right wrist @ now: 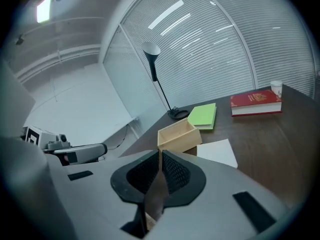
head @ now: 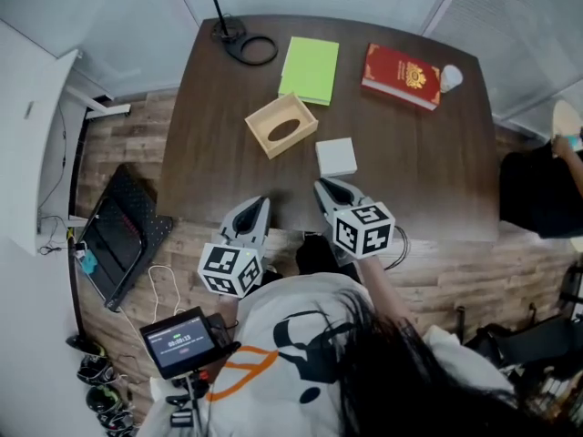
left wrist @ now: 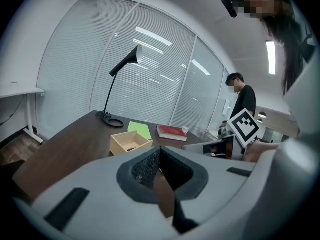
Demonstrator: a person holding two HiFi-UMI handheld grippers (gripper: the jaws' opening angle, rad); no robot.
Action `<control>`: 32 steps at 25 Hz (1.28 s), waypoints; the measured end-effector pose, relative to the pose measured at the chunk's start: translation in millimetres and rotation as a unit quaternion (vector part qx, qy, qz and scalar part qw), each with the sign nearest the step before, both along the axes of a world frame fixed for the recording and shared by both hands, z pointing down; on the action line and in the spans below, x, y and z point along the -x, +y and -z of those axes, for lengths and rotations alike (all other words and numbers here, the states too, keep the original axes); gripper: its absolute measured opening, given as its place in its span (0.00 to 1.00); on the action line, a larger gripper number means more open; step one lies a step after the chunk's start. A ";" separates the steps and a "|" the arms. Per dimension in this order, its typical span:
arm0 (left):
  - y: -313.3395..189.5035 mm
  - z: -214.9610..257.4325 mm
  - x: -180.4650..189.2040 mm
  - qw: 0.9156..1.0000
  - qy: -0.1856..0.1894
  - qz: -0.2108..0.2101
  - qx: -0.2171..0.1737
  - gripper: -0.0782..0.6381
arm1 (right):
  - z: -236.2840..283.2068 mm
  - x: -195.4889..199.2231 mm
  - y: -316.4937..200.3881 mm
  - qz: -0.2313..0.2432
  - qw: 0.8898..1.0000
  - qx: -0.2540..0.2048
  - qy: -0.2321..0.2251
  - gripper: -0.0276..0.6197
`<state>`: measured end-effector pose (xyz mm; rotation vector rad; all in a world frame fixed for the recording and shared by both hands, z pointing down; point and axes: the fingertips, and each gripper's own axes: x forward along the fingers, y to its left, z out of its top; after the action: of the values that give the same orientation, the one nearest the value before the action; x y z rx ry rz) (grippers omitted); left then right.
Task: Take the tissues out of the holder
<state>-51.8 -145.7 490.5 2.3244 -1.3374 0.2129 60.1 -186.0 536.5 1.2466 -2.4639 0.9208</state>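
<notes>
A light wooden tissue holder (head: 281, 124) stands on the dark table (head: 219, 153), an oval opening showing in it. It looks empty in the left gripper view (left wrist: 130, 142) and the right gripper view (right wrist: 179, 135). A white square stack of tissues (head: 336, 157) lies on the table just right of the holder, seen again as the white stack (right wrist: 217, 151). My left gripper (head: 261, 203) is at the table's near edge, jaws together with nothing between them (left wrist: 160, 151). My right gripper (head: 321, 187) hovers just short of the tissues, shut and empty (right wrist: 160, 153).
At the back of the table lie a green notebook (head: 310, 69), a red book (head: 402, 76), a small white cup (head: 452, 77) and a desk lamp's round base (head: 246, 44). A person (head: 547, 189) is at the table's right end. A small screen (head: 180, 340) sits near my left side.
</notes>
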 end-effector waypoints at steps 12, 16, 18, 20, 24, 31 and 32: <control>102.7 9.1 86.0 0.998 0.005 -0.055 -0.022 0.11 | 20.3 93.2 120.4 -0.043 0.999 -0.024 -0.006 0.09; 134.8 2.5 99.5 0.997 0.012 -0.072 -0.013 0.11 | 12.3 102.1 165.8 -0.063 0.998 -0.013 0.007 0.09; 150.5 1.8 102.1 0.997 0.018 -0.079 -0.010 0.11 | 12.0 105.5 186.7 -0.070 0.997 -0.009 0.010 0.09; 161.9 -0.5 100.4 0.996 0.022 -0.087 -0.007 0.11 | 12.8 106.8 202.3 -0.074 0.997 -0.007 0.011 0.09; 177.1 -5.3 88.6 0.994 0.032 -0.100 -0.002 0.11 | 11.5 100.8 220.6 -0.076 0.997 -0.005 0.019 0.09; 201.0 5.4 70.8 0.995 0.030 -0.095 -0.012 0.11 | 21.0 86.7 240.8 -0.066 0.998 -0.018 0.017 0.09; 206.0 8.6 66.4 0.995 0.030 -0.092 -0.016 0.11 | 23.6 83.2 244.4 -0.063 0.998 -0.020 0.016 0.09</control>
<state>-118.2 60.3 481.9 2.4612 -1.1066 0.1795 -23.2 58.5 513.0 1.4332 -2.4147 0.8778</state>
